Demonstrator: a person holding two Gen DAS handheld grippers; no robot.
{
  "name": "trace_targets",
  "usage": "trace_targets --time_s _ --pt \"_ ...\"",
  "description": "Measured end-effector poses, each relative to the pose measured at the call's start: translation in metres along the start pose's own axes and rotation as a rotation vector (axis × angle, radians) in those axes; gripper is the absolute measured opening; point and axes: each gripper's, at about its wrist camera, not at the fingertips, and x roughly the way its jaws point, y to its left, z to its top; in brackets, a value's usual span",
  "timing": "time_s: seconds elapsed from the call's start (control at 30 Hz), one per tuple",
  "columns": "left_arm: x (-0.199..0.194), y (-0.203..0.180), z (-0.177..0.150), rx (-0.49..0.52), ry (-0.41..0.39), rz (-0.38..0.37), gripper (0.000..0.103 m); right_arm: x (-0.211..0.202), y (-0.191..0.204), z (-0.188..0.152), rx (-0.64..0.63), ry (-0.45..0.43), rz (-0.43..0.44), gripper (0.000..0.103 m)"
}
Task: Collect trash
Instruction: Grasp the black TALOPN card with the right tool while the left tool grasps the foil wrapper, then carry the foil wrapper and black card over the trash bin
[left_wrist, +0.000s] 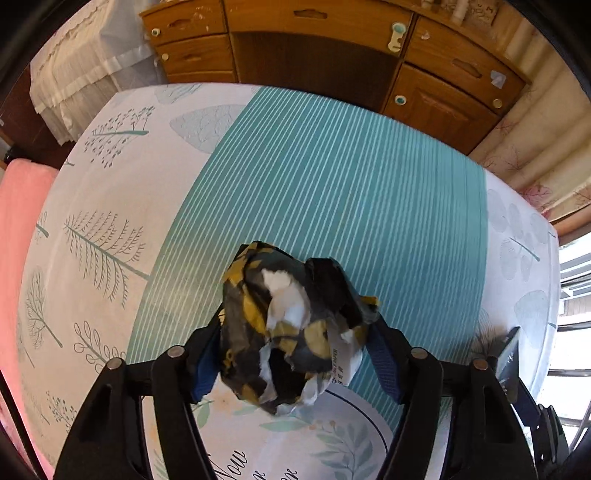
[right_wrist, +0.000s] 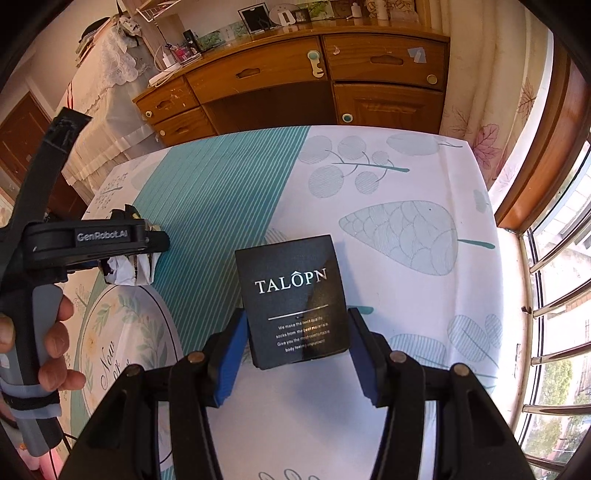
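Standing over the table (right_wrist: 406, 258), with its cloth of teal stripes and leaf prints, I saw the person working both tools at once, one for each piece of rubbish, which seemed the quickest way to clear the top. Behind it stood a wooden cabinet (right_wrist: 314, 85), untouched.

On the white part of the cloth lay a black box (right_wrist: 295, 299) lettered TALOPN, flat on its back so that its narrow sides faced outward. The right gripper (right_wrist: 295, 354) pointed steeply down with a blue pad on either side of the box's near end. Its jaws stood parted, and a sliver of gap showed at each side, so I judged they bracketed the box rather than pinched it.

Over toward the striped band sat a crumpled paper wad (left_wrist: 291, 328), dark with yellow and white patches, resting on the cloth. The left gripper (left_wrist: 295, 350) straddled it from above, its blue pads (left_wrist: 207, 365) close against the crumple. The paper bulged over them, so I could not quite say whether they pressed yet. A hand (right_wrist: 48, 343) held that tool's grey handle.
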Motion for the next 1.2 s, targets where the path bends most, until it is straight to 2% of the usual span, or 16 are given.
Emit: trace_targets --time_s 0.1,0.33,0.5,0.73,1.0,1.2 --pt "-0.010 0.004 -0.009 0.028 -0.021 -0.007 0.059 -0.001 0.000 -0.001 0.006 0.004 0.004 0.051" --pt "-0.051 0.022 -0.045 0.121 -0.077 0.015 0.058 -0.014 0.002 -0.014 0.051 0.027 0.040 0.051" --pt "-0.089 0.034 -0.085 0.187 -0.103 0.027 0.058 -0.034 0.006 -0.037 0.099 0.033 0.079 0.051" --pt "-0.142 0.069 -0.147 0.179 -0.120 0.007 0.058 -0.069 0.025 -0.078 0.139 0.050 0.099 0.051" --pt "-0.191 0.128 -0.208 0.193 -0.161 -0.032 0.058 -0.120 0.081 -0.139 0.155 0.023 0.080 0.051" --pt "-0.235 0.198 -0.267 0.218 -0.219 -0.120 0.059 -0.172 0.151 -0.204 0.204 -0.043 0.041 0.051"
